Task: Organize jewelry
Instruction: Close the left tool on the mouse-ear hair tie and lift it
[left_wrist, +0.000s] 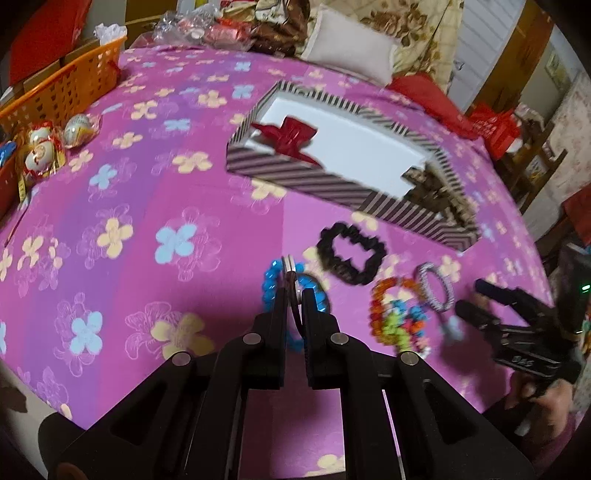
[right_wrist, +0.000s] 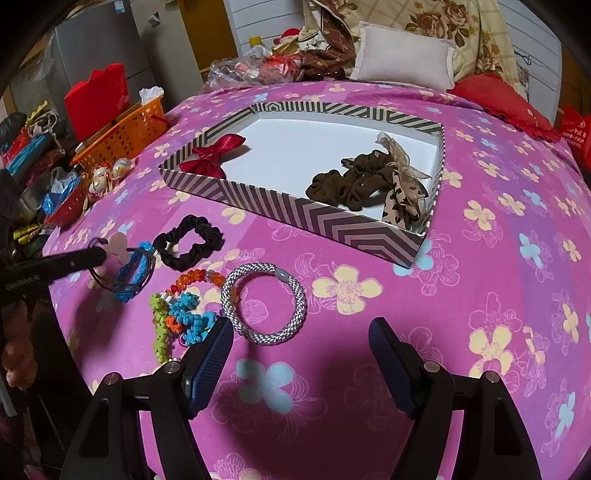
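My left gripper (left_wrist: 294, 291) is shut on a thin hair tie with a flat pale charm (left_wrist: 290, 266), held just above a blue beaded bracelet (left_wrist: 274, 280); it also shows in the right wrist view (right_wrist: 101, 254). A black scrunchie (left_wrist: 351, 254) (right_wrist: 188, 242), a multicoloured beaded bracelet (left_wrist: 397, 314) (right_wrist: 181, 314) and a silver woven band (right_wrist: 264, 306) lie on the pink cloth. The striped box (right_wrist: 332, 225) (left_wrist: 295, 177) holds a red bow (right_wrist: 216, 151) and brown scrunchies (right_wrist: 354, 184). My right gripper (right_wrist: 301, 332) is open and empty, near the silver band.
An orange basket (right_wrist: 125, 133) (left_wrist: 70, 88) and wrapped ornaments (left_wrist: 40, 147) sit at the left edge. Pillows (right_wrist: 402, 59) and clutter lie at the far side. Open flowered cloth (right_wrist: 517, 295) stretches right of the box.
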